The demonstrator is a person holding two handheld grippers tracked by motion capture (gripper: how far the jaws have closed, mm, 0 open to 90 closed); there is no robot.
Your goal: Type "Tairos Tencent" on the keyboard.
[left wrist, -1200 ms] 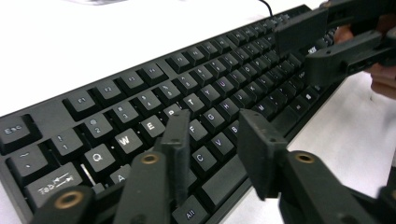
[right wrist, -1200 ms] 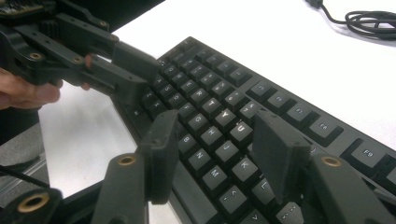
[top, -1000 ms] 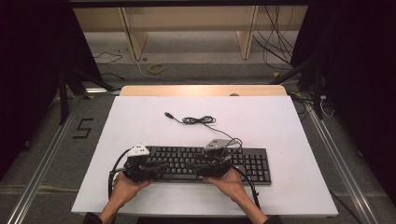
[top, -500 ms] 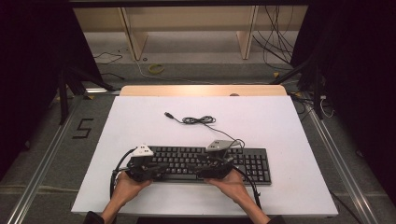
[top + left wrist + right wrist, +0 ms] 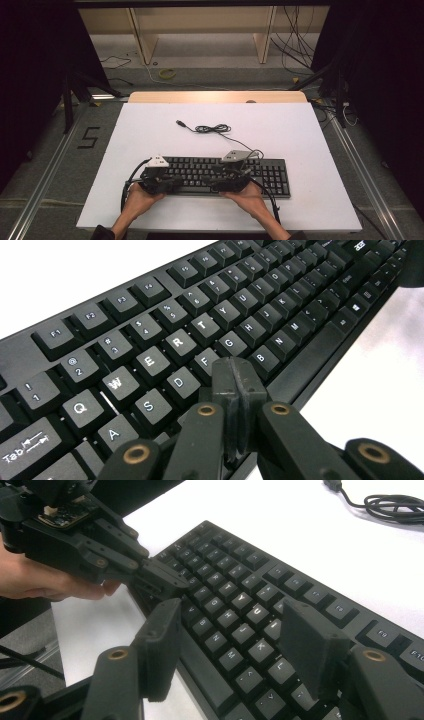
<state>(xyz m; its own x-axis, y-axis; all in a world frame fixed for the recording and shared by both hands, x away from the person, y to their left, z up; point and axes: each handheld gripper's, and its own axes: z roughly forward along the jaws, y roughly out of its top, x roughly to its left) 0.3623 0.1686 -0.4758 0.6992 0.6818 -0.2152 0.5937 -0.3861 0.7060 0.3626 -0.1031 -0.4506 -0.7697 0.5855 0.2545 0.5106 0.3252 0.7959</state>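
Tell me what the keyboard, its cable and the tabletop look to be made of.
Keyboard: likely moulded matte black plastic, with printed white legends on dull keycaps. Cable: thin, black, loosely coiled, probably rubber- or vinyl-sheathed. Tabletop: smooth matte white sheet, material unclear; its far edge looks like pale wood.
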